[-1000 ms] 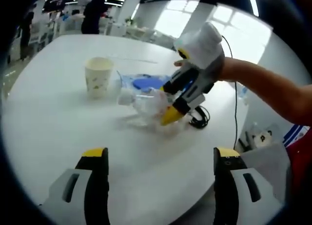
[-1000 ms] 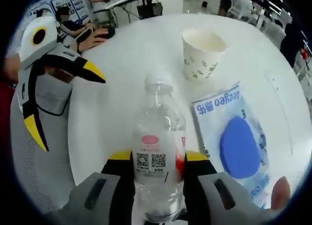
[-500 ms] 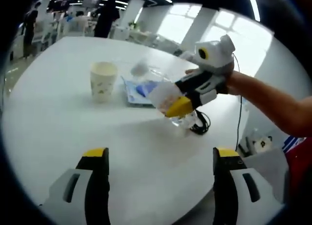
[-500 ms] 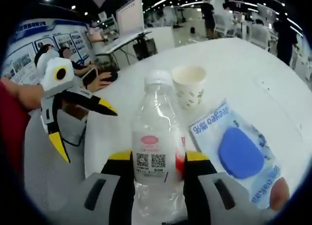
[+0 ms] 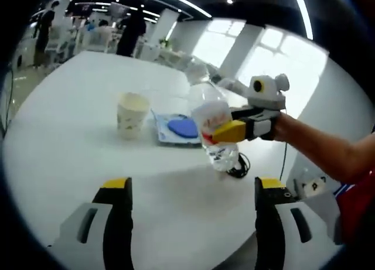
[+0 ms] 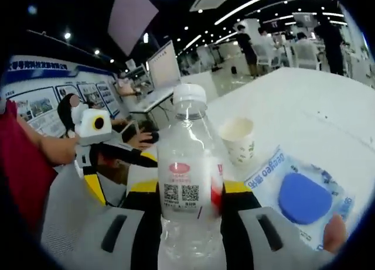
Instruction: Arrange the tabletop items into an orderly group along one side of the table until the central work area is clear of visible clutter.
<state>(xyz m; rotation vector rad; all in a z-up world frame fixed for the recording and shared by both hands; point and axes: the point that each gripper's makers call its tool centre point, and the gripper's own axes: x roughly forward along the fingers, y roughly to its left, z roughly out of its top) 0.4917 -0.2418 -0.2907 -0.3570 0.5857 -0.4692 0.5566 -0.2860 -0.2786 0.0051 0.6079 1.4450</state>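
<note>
Right hand-held gripper (image 6: 188, 194) clamps bottle (image 6: 188, 182), base hidden; cup (image 5: 132, 110) upright

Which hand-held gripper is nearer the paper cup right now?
Right. The right hand-held gripper, holding the water bottle, is beyond the blue packet from the paper cup; the left hand-held gripper hangs back, open.

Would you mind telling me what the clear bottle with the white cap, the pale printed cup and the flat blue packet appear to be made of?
The clear bottle with the white cap, clamped in the right gripper, looks like thin glossy plastic: it is see-through with ribbing. The pale printed cup looks like matte paper, with a rolled rim. The flat blue packet seems to be shiny plastic film, judging by its glare.
</note>
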